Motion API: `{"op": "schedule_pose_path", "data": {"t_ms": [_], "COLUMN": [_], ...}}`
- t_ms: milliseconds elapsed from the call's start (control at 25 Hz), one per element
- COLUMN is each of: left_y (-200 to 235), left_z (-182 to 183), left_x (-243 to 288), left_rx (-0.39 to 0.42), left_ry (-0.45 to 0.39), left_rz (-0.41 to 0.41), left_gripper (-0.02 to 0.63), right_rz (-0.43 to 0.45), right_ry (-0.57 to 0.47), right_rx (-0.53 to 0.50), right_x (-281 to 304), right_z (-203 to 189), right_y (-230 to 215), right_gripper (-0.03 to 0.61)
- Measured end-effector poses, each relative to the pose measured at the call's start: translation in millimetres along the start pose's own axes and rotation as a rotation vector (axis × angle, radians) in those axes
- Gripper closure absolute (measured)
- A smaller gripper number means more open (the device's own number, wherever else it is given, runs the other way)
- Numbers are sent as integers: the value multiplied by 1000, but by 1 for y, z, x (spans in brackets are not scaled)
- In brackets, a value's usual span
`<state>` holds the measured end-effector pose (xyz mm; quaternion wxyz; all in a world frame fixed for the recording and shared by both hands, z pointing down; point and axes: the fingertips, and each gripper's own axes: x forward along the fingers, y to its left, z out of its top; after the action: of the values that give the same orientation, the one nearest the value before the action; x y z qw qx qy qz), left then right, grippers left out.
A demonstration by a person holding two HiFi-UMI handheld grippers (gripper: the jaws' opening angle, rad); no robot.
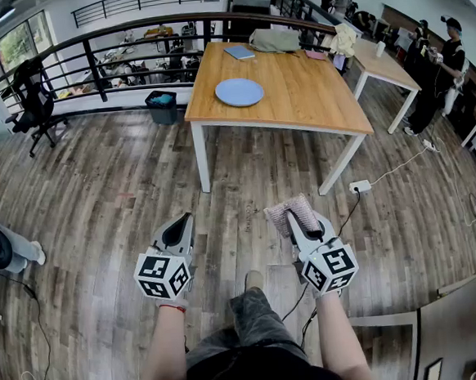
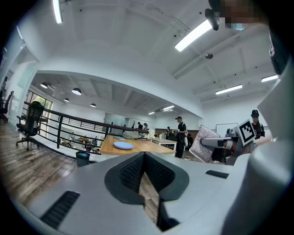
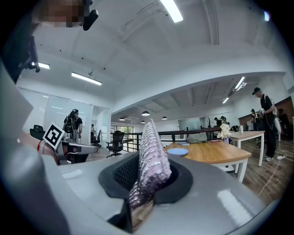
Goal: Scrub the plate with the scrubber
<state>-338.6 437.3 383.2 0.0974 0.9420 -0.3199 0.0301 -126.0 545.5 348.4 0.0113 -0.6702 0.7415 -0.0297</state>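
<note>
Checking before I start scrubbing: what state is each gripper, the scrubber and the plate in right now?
left gripper: shut, nothing in it.
right gripper: shut on the scrubber.
scrubber: clamped in the right gripper, sticking up past it.
plate: lying flat on the wooden table, far from both grippers.

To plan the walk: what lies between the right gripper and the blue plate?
Head view: only bare floor, then the table near edge, separates the right gripper, holding the scrubber, from the plate.
</note>
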Motion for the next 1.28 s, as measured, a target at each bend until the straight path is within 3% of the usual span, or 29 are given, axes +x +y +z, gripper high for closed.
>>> {"op": "schedule_pose_path", "data": {"t_ms": [640, 1280], "left_y": [46, 56], "left_z": [25, 54], "left_x": [128, 265], "left_rx": [9, -17], "left_ry": [8, -11], "left_rz": [36, 79], "left_gripper": [617, 617], "right_rz": [25, 92], "right_ry": [-36, -45], "right_rx": [76, 87], "right_x": [104, 197], "right_z": [8, 26], "right_y": [-93, -207], "right_gripper": [503, 502]}}
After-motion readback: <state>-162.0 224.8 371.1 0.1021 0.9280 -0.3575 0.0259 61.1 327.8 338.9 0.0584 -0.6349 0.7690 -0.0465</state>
